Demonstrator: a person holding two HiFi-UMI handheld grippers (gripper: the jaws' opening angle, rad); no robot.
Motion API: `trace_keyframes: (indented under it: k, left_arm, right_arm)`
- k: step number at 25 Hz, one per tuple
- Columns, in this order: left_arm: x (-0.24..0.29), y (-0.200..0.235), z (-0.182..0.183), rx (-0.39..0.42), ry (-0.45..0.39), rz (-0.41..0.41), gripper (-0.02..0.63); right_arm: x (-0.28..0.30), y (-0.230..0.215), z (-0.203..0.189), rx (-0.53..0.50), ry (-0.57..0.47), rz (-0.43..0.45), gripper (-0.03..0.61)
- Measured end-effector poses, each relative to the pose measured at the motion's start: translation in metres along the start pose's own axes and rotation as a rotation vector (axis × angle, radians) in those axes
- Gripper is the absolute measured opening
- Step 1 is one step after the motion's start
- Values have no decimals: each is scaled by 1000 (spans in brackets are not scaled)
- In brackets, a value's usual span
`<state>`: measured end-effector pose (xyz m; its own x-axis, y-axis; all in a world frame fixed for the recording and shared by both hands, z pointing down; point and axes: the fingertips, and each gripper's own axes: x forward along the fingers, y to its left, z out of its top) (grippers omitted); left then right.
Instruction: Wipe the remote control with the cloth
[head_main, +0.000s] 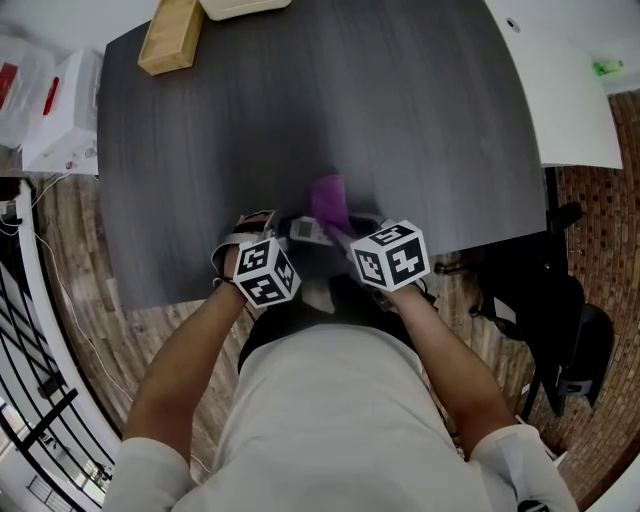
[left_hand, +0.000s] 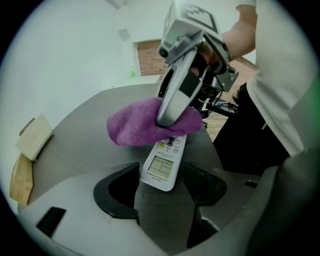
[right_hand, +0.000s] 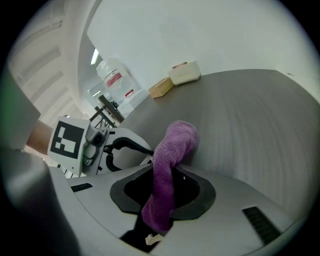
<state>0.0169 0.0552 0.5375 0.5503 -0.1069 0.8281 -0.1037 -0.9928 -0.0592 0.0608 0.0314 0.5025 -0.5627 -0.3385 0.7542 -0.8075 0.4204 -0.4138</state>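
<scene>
A white remote control (left_hand: 161, 167) with a small display lies between the jaws of my left gripper (left_hand: 161, 174). Both jaws touch its sides at the near end, so the gripper is shut on it. A purple cloth (left_hand: 137, 125) covers the remote's far half. My right gripper (right_hand: 162, 192) is shut on the purple cloth (right_hand: 167, 165), which hangs down through its jaws. In the left gripper view one of the right gripper's fingers (left_hand: 172, 102) presses the cloth onto the remote. In the head view the cloth (head_main: 328, 198) and the remote (head_main: 303, 230) sit just past both marker cubes, near the table's front edge.
The dark grey table (head_main: 300, 110) carries a wooden block (head_main: 171, 35) and a white object (head_main: 245, 6) at its far edge. White boxes (head_main: 62, 110) stand off its left side, a white table (head_main: 570, 90) adjoins on the right, and a black stand (head_main: 550, 300) is below that.
</scene>
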Motion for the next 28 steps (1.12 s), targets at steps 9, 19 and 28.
trace_keyframes:
  k: [9, 19, 28]
  left_arm:
    - [6, 3, 2, -35, -28, -28, 256]
    - [7, 8, 0, -155, -33, -11, 255]
    - [9, 7, 1, -175, -40, -23, 253]
  right_arm:
    - [5, 16, 1, -18, 9, 15, 96]
    - [6, -1, -16, -18, 25, -74, 95]
    - [-6, -17, -19, 38, 4, -107, 95]
